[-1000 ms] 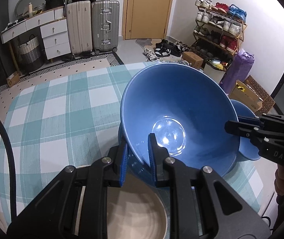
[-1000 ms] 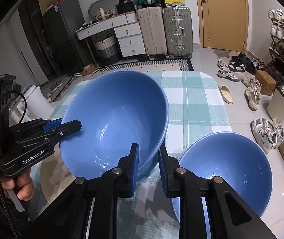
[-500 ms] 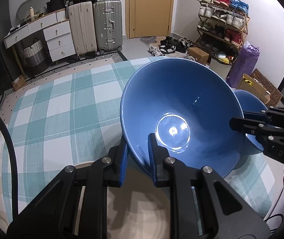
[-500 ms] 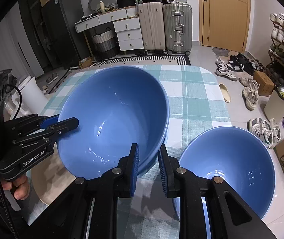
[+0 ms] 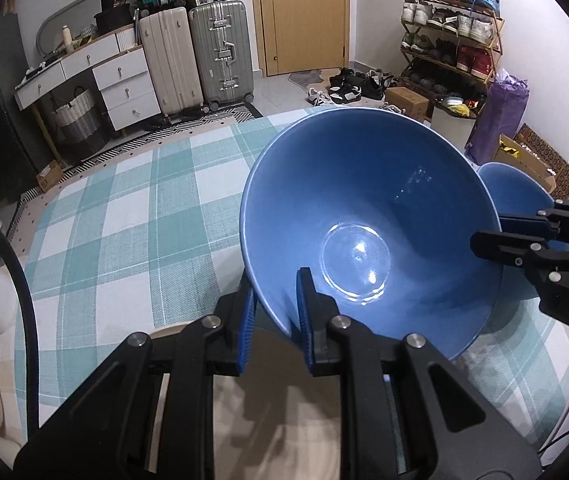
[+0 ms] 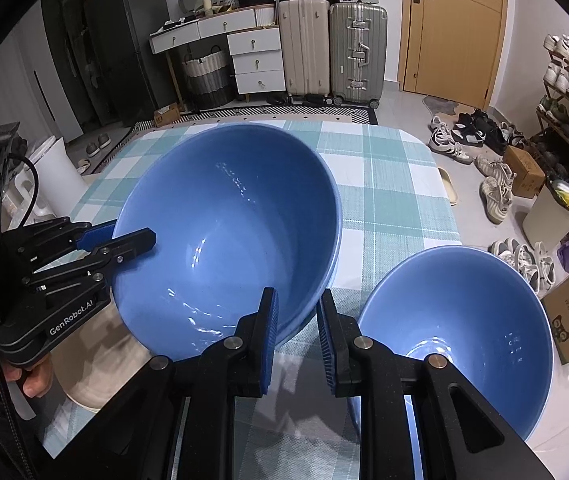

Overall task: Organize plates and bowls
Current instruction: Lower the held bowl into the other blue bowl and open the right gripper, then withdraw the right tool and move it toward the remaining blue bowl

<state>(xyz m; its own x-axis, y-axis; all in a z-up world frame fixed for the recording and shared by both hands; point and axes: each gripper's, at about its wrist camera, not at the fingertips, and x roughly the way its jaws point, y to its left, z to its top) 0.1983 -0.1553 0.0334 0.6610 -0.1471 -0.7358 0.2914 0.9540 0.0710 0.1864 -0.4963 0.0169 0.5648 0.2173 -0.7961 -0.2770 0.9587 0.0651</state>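
My left gripper [image 5: 274,304] is shut on the near rim of a large blue bowl [image 5: 368,216] and holds it tilted above the checked table. In the right wrist view the same bowl [image 6: 228,236] is at the middle, with the left gripper [image 6: 132,240] clamped on its left rim; a second blue rim shows just under its right edge. My right gripper [image 6: 296,320] has its jaws a little apart around the near rim of these bowls; whether they touch it is unclear. Another blue bowl [image 6: 456,328] stands on the table at the right.
A beige plate [image 5: 284,412] lies on the table under the left gripper. The table has a teal and white checked cloth [image 5: 124,220]. Its right edge [image 6: 450,200] drops to a floor with shoes. A white container [image 6: 56,168] stands off the left side.
The held bowl has risen slightly and tilted further up. The right gripper's jaws have stayed around the bowl rim.
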